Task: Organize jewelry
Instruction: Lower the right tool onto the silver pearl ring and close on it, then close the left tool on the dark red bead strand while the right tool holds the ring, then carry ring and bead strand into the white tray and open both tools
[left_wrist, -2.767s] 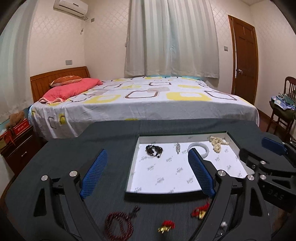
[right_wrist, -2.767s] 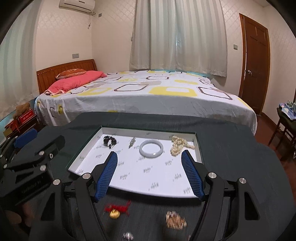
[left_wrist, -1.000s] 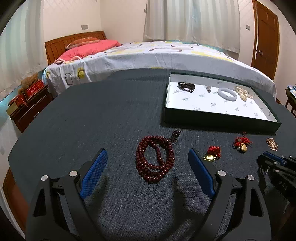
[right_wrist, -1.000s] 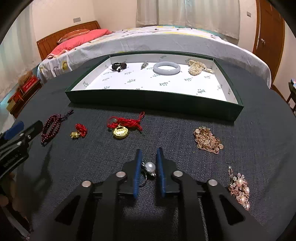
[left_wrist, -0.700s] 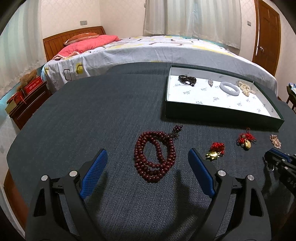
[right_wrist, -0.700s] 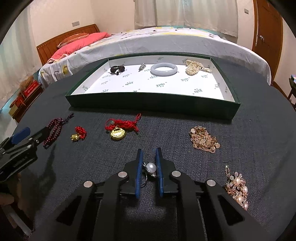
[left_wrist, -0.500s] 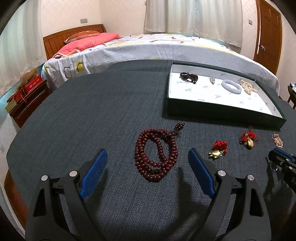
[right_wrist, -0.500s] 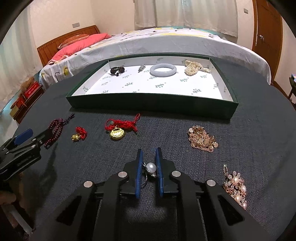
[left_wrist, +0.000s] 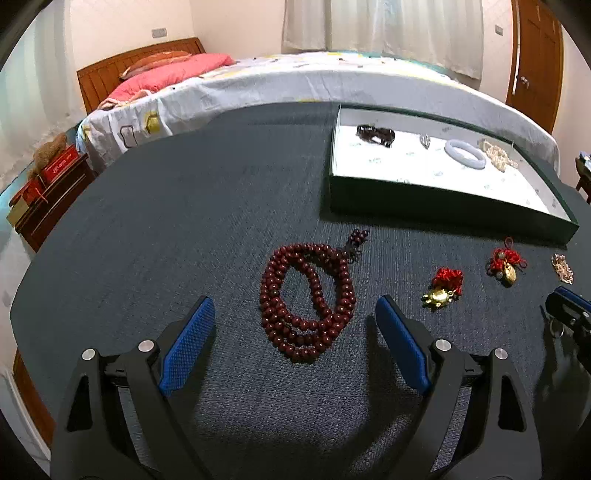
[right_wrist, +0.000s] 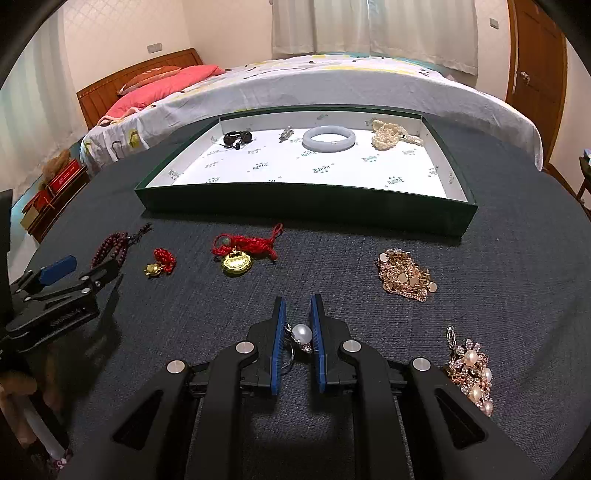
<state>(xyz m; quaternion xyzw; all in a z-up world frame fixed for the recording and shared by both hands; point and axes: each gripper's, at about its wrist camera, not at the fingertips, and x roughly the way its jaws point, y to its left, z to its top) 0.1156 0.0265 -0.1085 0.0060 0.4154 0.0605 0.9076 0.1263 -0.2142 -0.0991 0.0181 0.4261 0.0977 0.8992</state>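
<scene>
1. A pearl ring sits pinched between the blue pads of the right gripper, low over the dark cloth table, as a jewelry sort goes on in a bedroom. The step in hand appears to be carrying the ring to the green tray ahead.

2. Doing it well likely means lifting the ring clear of the tray's near wall before moving forward, and setting it on bare white lining, apart from the black bead bracelet, the small silver piece, the pale jade bangle and the pearl strand lined up along the far side. The ring is small and smooth, so a steady squeeze until it is down seems wise.

3. The right gripper's jaws stand nearly together, clamped on the ring; the pearl shows just above the pads and the band hangs at the left pad.

4. The left gripper has its jaws wide apart and holds nothing. It hovers at the near end of a coiled string of dark red prayer beads, which lies on the cloth just ahead of its fingers, untouched.

5. Waiting on the table: a small gold charm with red cord, a gold lock pendant on red cord, a gold coin chain and a pearl-and-crystal brooch.
</scene>
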